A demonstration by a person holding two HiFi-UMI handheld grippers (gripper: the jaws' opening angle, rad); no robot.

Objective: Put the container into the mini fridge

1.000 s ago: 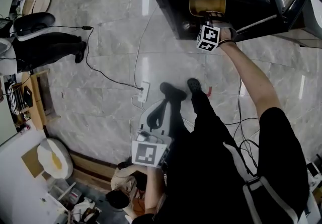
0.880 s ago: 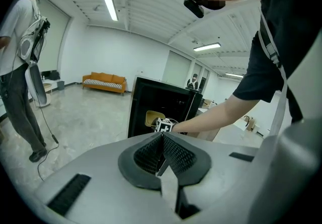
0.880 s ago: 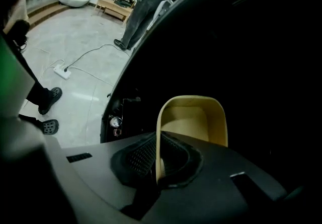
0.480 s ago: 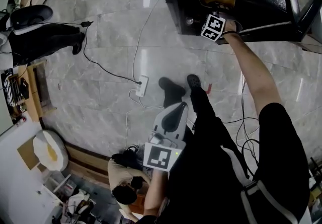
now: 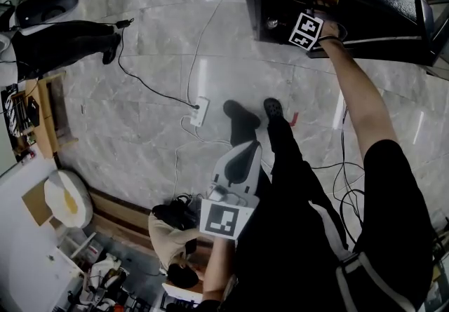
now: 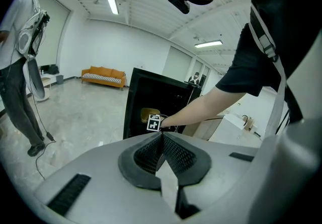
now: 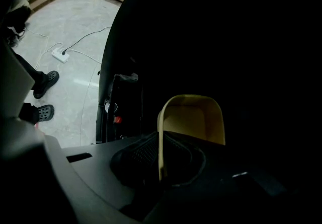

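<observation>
Now the pale yellow plastic container is being held inside the dark cavity of the black mini fridge.
The right gripper is clamping the container's thin side wall, jaws almost together on it. It is reaching deeper and lower into the fridge than a second ago, so only a sliver of yellow is showing in the head view. The left gripper is hanging beside the person's black-trousered leg, jaws closed on nothing, about where it was before.
</observation>
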